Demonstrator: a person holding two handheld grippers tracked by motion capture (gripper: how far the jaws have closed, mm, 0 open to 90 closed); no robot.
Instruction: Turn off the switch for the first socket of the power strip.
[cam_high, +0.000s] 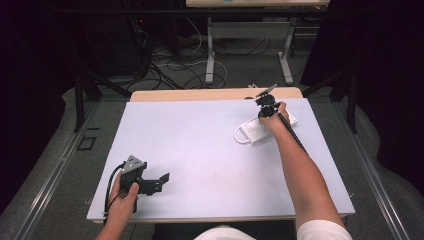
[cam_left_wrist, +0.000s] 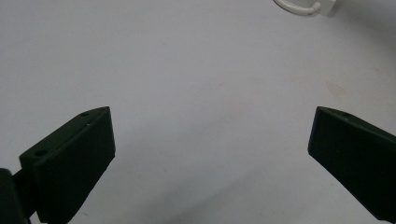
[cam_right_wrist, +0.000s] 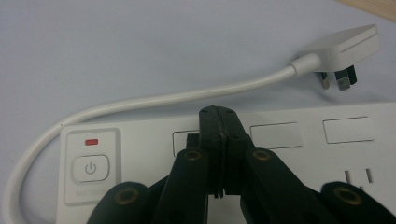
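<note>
On the far right of the bench, a white plastic power strip (cam_high: 264, 129) lies flat on the pale lilac sheet (cam_high: 200, 150) that covers the top. Right tongs (cam_right_wrist: 218, 122) sit over it, jaws pressed together with nothing between them, tips over the strip's top face next to a rectangular socket shutter. Whether the tips actually touch the plastic, can't tell.

Right gripper view: square power button with a small red indicator (cam_right_wrist: 92, 141) above it, at the strip's left end. White round cable (cam_right_wrist: 154, 100) leaves that end, loops round and runs along just beside the strip's far edge to a white three-pin plug (cam_right_wrist: 340, 52) lying on its side on the sheet, pins facing the strip.

High view: right hand (cam_high: 274, 120) on the tongs over the strip, forearm stretched across the sheet. Cable loop (cam_high: 241, 135) sticks out of the strip's left end.

Left tongs (cam_high: 162, 181) are near the front left corner of the sheet, well apart from the strip, jaws spread wide, nothing in them. Left hand (cam_high: 124, 197) holds the body at the bench's front edge. Left gripper view: bare sheet between the jaws, cable loop at the top edge.

Beyond the sheet, a strip of light wood benchtop (cam_high: 200, 94).
</note>
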